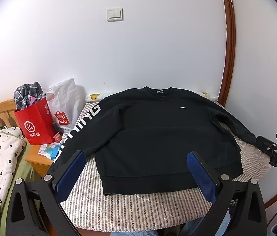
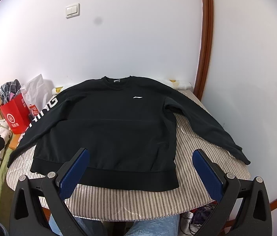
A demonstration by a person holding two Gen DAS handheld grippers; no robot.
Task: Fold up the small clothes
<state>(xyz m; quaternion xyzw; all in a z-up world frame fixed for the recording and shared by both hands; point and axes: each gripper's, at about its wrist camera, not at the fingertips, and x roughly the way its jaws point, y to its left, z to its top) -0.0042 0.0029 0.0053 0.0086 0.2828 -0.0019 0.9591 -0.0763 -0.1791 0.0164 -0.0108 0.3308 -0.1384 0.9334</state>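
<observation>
Here, striped tabletop (image 2: 138, 200) against white wall (image 2: 128, 39).

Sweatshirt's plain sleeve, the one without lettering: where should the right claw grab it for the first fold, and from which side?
Grip the cuff of the sweatshirt. That sleeve lies flat, angled outward across the striped cover, and its cuff sits near the cover's edge. Come from the outer side with the open right claw, slide one pad under the cuff, then carry it inward over the body.

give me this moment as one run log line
stage: pre-fold | black sweatshirt: flat, face up, sleeves spread on striped pad | left claw: open, empty | right claw: open, empty
</observation>
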